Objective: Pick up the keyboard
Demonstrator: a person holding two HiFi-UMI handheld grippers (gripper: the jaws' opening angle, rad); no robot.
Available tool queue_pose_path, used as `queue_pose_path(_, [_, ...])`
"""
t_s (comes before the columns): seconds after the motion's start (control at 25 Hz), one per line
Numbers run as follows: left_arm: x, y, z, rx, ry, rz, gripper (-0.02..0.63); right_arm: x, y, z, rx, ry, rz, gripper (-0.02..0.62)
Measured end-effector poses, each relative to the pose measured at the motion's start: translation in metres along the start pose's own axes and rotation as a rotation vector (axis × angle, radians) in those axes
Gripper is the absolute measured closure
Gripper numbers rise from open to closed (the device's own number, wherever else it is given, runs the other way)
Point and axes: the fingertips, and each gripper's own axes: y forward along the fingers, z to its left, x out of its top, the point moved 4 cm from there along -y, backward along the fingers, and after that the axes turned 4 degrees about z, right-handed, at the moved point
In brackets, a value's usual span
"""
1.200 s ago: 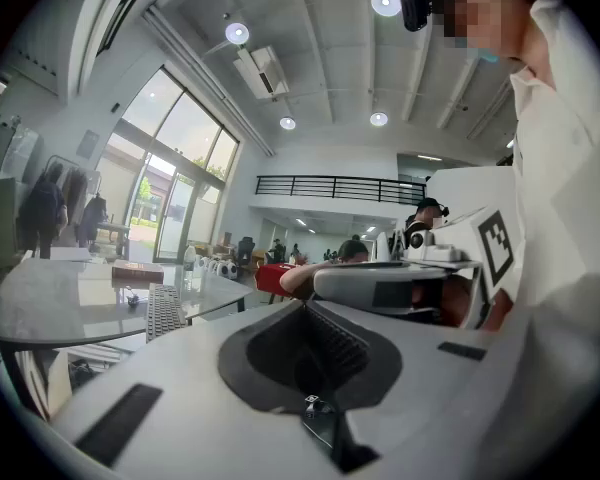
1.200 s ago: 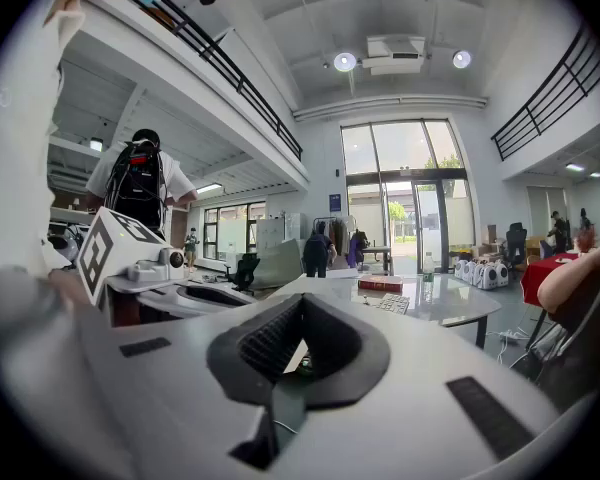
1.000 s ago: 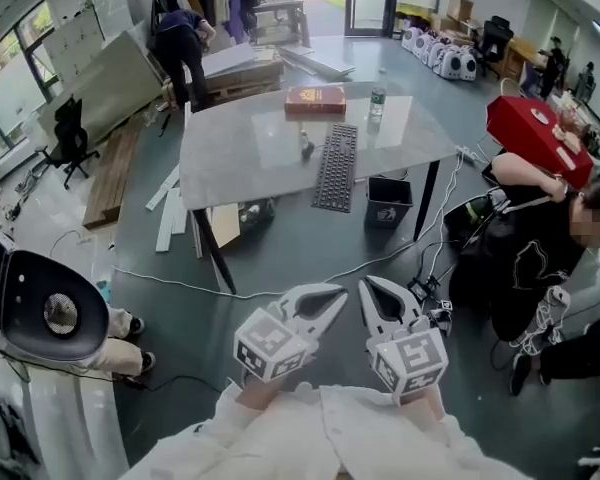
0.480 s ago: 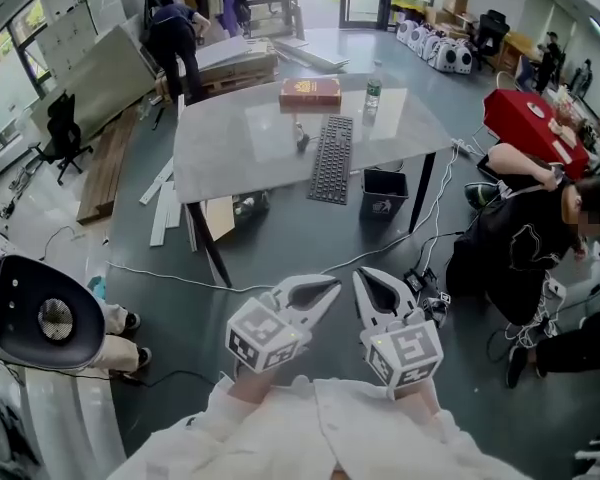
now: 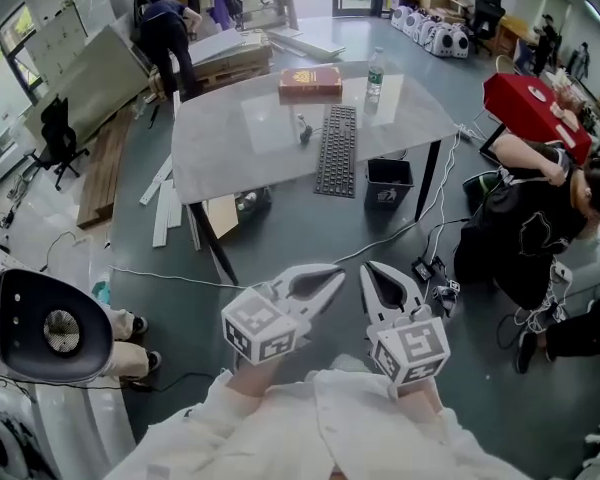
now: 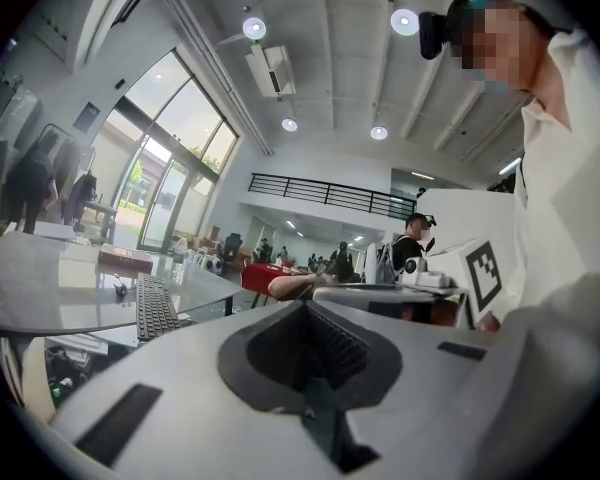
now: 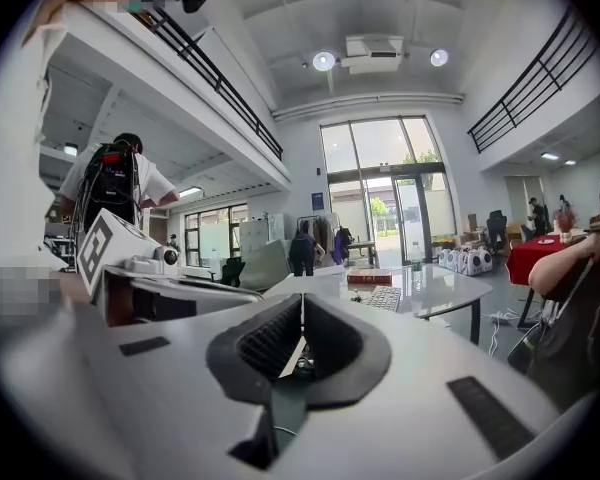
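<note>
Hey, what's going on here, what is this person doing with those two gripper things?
A person in white sleeves holds a two-jaw gripper in each hand. The left gripper and the right gripper are both shut and empty, held side by side in front of the body. The black keyboard lies untouched on the grey table across the floor, near a red book and a bottle. Neither gripper has reached the table yet.

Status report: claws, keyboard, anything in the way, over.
Left claw and right claw shut, empty. Keyboard flat on table, untouched, well ahead. Cable across the floor between; bottle and red book beside keyboard.
</note>
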Motion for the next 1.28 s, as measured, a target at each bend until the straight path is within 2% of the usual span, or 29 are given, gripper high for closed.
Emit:
queue_pose_path(0.24, [-0.004,-0.003,0.028,-0.007,-0.02,0.027,0.589,0.0,0.021,0.0,0.006,0.024,0.02,0.565])
queue_pose_path(0.4, [0.0,0.015,0.047,-0.022,-0.017,0.025,0.589,-0.004,0.046,-0.017,0.001,0.011,0.049,0.565])
queue_pose_path(0.6, [0.008,0.043,0.085,0.01,-0.034,0.006,0.589,-0.003,0.084,-0.047,0.009,0.001,0.062,0.565])
queue_pose_path(0.8, [0.032,0.072,0.137,0.053,-0.054,-0.013,0.589,0.007,0.129,-0.091,0.024,0.005,0.075,0.565])
queue_pose_path(1.0, [0.046,0.107,0.181,0.079,-0.106,-0.012,0.589,0.02,0.179,-0.137,0.066,0.005,0.1,0.565])
queue_pose_path(1.28, [0.068,0.155,0.245,0.119,-0.121,-0.025,0.589,0.038,0.246,-0.188,0.124,-0.032,0.114,0.565])
